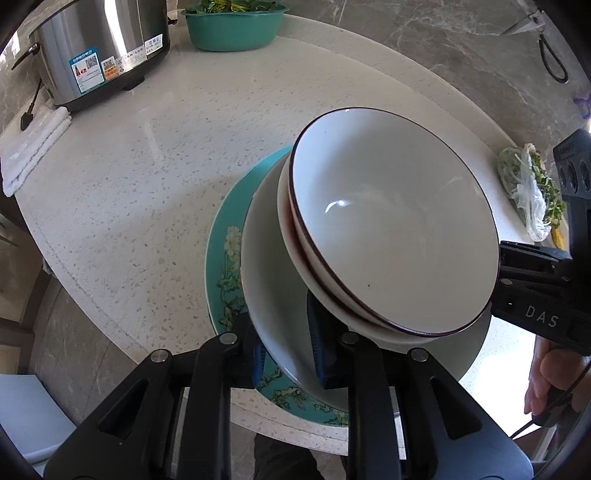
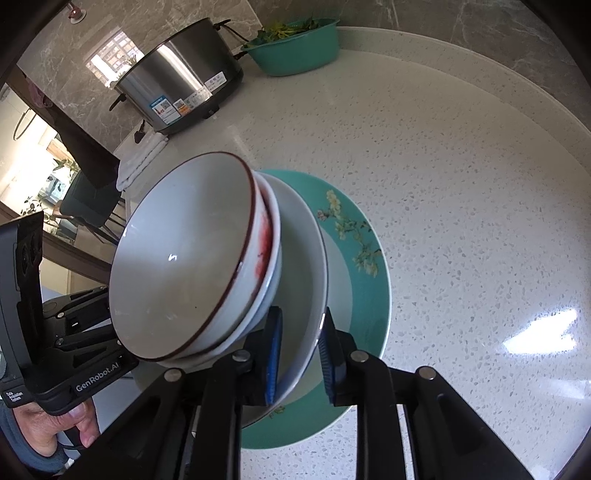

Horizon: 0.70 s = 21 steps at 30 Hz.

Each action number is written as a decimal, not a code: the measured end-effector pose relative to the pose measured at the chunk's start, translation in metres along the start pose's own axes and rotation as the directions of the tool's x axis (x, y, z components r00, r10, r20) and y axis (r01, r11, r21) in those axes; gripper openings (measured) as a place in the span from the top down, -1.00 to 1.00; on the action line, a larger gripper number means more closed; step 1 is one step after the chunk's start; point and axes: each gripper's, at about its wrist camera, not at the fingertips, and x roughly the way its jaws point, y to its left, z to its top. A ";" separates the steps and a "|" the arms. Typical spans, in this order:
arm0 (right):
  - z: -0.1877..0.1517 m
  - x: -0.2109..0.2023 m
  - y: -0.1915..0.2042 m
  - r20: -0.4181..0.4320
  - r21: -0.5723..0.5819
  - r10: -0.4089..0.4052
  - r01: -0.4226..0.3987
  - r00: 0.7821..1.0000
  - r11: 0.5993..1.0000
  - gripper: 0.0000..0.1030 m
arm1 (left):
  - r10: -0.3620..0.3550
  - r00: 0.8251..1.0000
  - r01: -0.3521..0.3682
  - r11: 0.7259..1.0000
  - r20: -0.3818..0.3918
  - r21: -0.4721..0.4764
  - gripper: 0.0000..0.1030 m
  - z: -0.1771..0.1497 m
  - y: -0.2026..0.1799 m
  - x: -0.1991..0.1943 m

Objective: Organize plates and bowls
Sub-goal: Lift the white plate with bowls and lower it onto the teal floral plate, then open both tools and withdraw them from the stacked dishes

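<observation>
A white bowl with a dark brown rim [image 1: 391, 229] [image 2: 184, 266] is nested in a second white bowl [image 1: 369, 325] with a red smear [image 2: 264, 236] under its rim. Both sit in a white deep plate [image 1: 273, 288] [image 2: 303, 258], which lies over a teal flowered plate [image 1: 221, 236] [image 2: 354, 236] on the round speckled table [image 1: 147, 166]. My left gripper [image 1: 290, 354] has its blue pads on either side of the deep plate's near rim, shut on it. My right gripper [image 2: 301, 360] clamps the opposite rim the same way. Each gripper shows in the other's view, held by a hand.
At the table's far side stand a stainless steel pot [image 1: 99, 48] [image 2: 181, 81] and a teal basin of greens [image 1: 232, 26] [image 2: 295, 48]. A folded white towel [image 1: 33, 147] lies beside the pot. A plastic bag of greens [image 1: 532, 192] lies at the right edge.
</observation>
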 end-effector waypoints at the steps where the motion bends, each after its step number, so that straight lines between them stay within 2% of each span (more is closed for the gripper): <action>1: -0.001 -0.001 -0.001 0.004 0.010 -0.007 0.007 1.000 1.000 0.52 | -0.004 1.000 0.004 1.000 0.002 0.000 0.63 0.000 0.001 -0.001; 3: -0.005 -0.003 -0.002 0.009 0.022 -0.032 0.032 0.999 0.999 0.30 | -0.016 1.000 0.016 1.000 0.001 0.007 0.62 -0.002 0.003 -0.006; 5: -0.010 -0.009 -0.004 0.021 0.039 -0.040 0.039 0.999 0.998 0.10 | -0.021 1.000 0.021 1.000 -0.005 0.019 0.46 -0.004 0.004 -0.013; 6: -0.013 -0.014 -0.004 0.029 0.044 -0.041 0.040 0.999 0.998 0.07 | -0.019 1.000 0.019 0.999 -0.003 0.026 0.20 -0.007 0.005 -0.019; 7: -0.015 -0.019 -0.004 0.038 0.046 -0.042 0.041 0.998 0.998 0.01 | -0.017 1.000 0.017 0.999 0.002 0.034 -0.18 -0.008 0.005 -0.025; 8: -0.016 -0.023 -0.003 0.044 0.046 -0.045 0.043 0.998 0.998 -0.11 | -0.017 1.000 0.017 0.999 0.016 0.045 -0.30 -0.011 0.004 -0.033; 12: -0.022 -0.055 0.002 0.094 0.058 -0.069 0.063 0.993 0.996 -0.41 | 0.007 0.995 -0.014 0.997 0.095 0.070 -0.34 -0.015 0.001 -0.073; 14: -0.022 -0.073 0.006 0.123 0.053 -0.083 0.077 0.989 0.996 -0.63 | 0.046 0.987 -0.056 0.996 0.153 0.065 -0.42 -0.016 -0.005 -0.096; 16: -0.021 -0.090 0.010 0.159 0.039 -0.095 0.090 0.983 0.995 -0.77 | 0.099 0.973 -0.109 0.993 0.208 0.040 -0.44 -0.016 -0.011 -0.115; 17: -0.020 -0.095 0.011 0.168 0.033 -0.097 0.093 0.981 0.995 -0.97 | 0.128 0.962 -0.135 0.991 0.243 0.013 -0.44 -0.017 -0.015 -0.127; 19: -0.019 -0.113 0.015 0.209 0.013 -0.113 0.113 0.971 0.994 -1.00 | 0.173 0.933 -0.173 0.984 0.314 -0.028 -0.44 -0.022 -0.026 -0.149; 20: -0.019 -0.119 0.017 0.223 0.004 -0.113 0.115 0.968 0.993 -1.00 | 0.238 0.906 -0.229 0.971 0.350 -0.065 -0.45 -0.028 -0.035 -0.159; 21: -0.021 -0.128 0.019 0.239 -0.006 -0.119 0.124 0.964 0.992 -1.00 | 0.327 0.872 -0.301 0.945 0.363 -0.128 -0.51 -0.034 -0.043 -0.169</action>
